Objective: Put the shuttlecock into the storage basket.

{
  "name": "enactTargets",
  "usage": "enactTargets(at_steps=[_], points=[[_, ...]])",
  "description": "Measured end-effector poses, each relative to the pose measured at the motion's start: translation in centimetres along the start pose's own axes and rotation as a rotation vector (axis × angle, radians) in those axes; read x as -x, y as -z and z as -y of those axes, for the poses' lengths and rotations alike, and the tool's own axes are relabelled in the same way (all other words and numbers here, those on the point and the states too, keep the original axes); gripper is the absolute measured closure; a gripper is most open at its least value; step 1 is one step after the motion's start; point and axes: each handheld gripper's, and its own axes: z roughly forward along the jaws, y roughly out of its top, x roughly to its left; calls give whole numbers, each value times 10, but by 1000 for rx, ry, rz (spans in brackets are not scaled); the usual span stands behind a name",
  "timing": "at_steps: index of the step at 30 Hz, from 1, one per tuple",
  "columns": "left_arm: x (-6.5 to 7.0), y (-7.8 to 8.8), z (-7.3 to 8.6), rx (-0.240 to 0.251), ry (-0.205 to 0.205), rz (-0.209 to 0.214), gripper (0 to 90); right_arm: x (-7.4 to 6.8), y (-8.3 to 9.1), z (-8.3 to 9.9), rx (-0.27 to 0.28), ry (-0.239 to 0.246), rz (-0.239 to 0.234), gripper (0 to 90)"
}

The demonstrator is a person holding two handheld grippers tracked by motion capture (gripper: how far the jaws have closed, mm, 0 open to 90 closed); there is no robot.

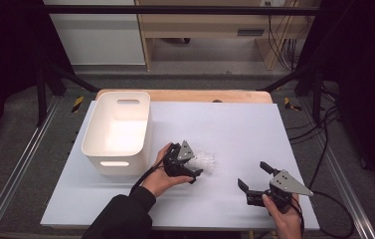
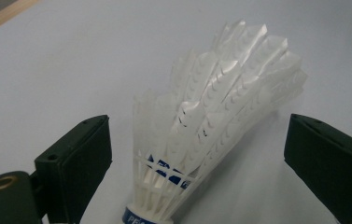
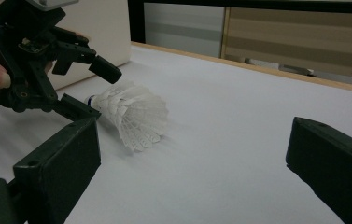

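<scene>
While left tongs (image 2: pixel 197 163) straddle shuttlecock (image 2: pixel 211 121), table (image 1: pixel 234 124) open

Bin (image 1: pixel 117 133) left of frame centre on table (image 1: pixel 234 129); shuttlecock (image 1: pixel 206 162) just right of it, lower centre.

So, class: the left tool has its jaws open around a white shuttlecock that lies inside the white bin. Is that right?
Not quite. The shuttlecock lies on the white table sheet, beside the white bin, not in it; the high view shows this. The left tool does have its jaws open around it.
</scene>
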Motion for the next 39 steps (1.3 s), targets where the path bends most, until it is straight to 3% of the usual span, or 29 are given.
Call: enactTargets(at_steps=[3,17,39], points=[[1,-3,-1,-27,-11,10,77,0,0,0,-1,-2,-1,33],[0,-15,-7,-53,-8,48,96,1,0,0,1,0,-1,33],[1,-18,-7,-64,-17,47,221,0,-1,1,-4,-1,-6,33]])
